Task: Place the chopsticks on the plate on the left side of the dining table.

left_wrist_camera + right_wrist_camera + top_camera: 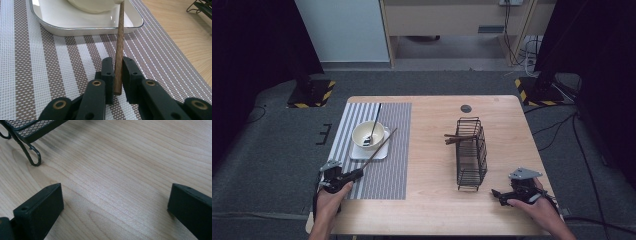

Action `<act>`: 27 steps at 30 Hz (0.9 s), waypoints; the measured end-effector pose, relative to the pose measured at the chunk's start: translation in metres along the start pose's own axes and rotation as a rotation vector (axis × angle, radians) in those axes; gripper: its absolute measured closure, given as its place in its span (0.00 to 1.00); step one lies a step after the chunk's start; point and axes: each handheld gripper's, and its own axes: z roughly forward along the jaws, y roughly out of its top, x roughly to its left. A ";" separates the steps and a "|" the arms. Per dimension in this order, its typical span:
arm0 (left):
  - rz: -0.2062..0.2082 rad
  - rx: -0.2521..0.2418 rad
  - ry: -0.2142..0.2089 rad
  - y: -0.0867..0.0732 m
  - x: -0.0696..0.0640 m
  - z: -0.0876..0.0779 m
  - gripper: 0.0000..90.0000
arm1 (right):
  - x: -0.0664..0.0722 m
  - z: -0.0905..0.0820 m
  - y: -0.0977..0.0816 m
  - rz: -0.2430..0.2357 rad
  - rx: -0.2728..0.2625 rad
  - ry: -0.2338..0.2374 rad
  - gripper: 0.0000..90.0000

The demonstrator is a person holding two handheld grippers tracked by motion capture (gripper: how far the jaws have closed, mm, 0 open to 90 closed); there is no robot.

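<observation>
A brown wooden chopstick (379,148) slants from my left gripper (358,173) up over the white bowl (367,134) and its square white plate (383,152). In the left gripper view the chopstick (119,47) stands between the two black jaws of my left gripper (117,68), which is shut on its lower end. The plate's rim (87,29) lies just beyond, on the striped placemat (50,65). A dark utensil (376,120) rests in the bowl. My right gripper (497,194) sits low at the table's front right, open, and in the right gripper view my right gripper (115,200) frames bare wood.
A black wire basket (472,152) stands right of centre with more brown sticks (458,138) poking from its left side; its curled foot (32,157) is close ahead of the right gripper. The striped placemat (387,175) covers the table's left half. A round dark grommet (466,108) is near the far edge.
</observation>
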 end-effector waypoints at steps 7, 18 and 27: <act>0.000 0.001 0.004 0.000 0.000 0.000 0.88 | 0.000 0.000 0.000 0.001 0.000 0.000 0.00; 0.007 0.002 0.009 0.000 -0.001 0.001 0.85 | 0.000 0.000 0.000 0.000 0.000 0.000 0.00; 0.017 0.005 0.010 0.000 -0.002 0.002 0.86 | 0.000 0.000 0.000 -0.002 -0.001 -0.001 0.00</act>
